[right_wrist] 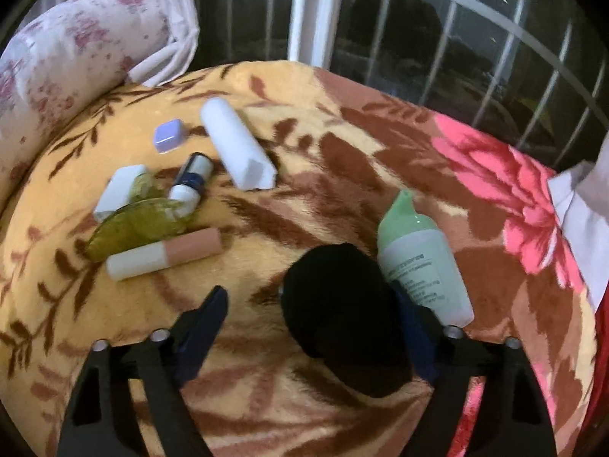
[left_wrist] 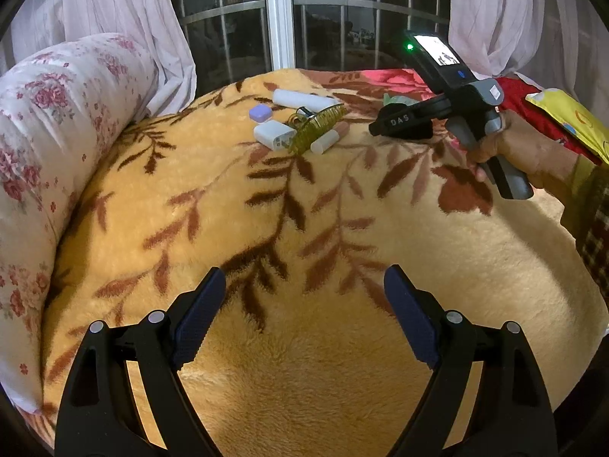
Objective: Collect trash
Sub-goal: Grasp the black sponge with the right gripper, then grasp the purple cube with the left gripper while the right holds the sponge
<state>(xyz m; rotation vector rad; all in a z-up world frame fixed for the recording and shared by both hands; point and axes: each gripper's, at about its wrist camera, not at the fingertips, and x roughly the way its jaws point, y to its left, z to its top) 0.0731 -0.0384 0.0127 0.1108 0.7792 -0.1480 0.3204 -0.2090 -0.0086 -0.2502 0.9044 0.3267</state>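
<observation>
Small items lie in a cluster on the leaf-patterned blanket [left_wrist: 304,381]: a white tube [right_wrist: 238,144], a lavender case [right_wrist: 169,136], a white box [right_wrist: 120,190], a small blue-and-white bottle [right_wrist: 190,186], a yellow-green comb [right_wrist: 141,228] and a white-and-pink stick [right_wrist: 163,254]. To their right lies a green-capped bottle [right_wrist: 418,262]. My right gripper [right_wrist: 308,293] is low over the blanket. A black soft lump [right_wrist: 335,312] sits between its jaws against the right pad, while the left finger [right_wrist: 205,320] stands apart from it. My left gripper [left_wrist: 304,293] is open and empty, well short of the comb [left_wrist: 316,129].
A floral pillow [left_wrist: 57,133] lines the left side of the bed. Curtains and a barred window [left_wrist: 281,15] stand behind it. A person's hand [left_wrist: 510,144] holds the right gripper [left_wrist: 377,127], with red and yellow cloth [left_wrist: 552,114] beyond it.
</observation>
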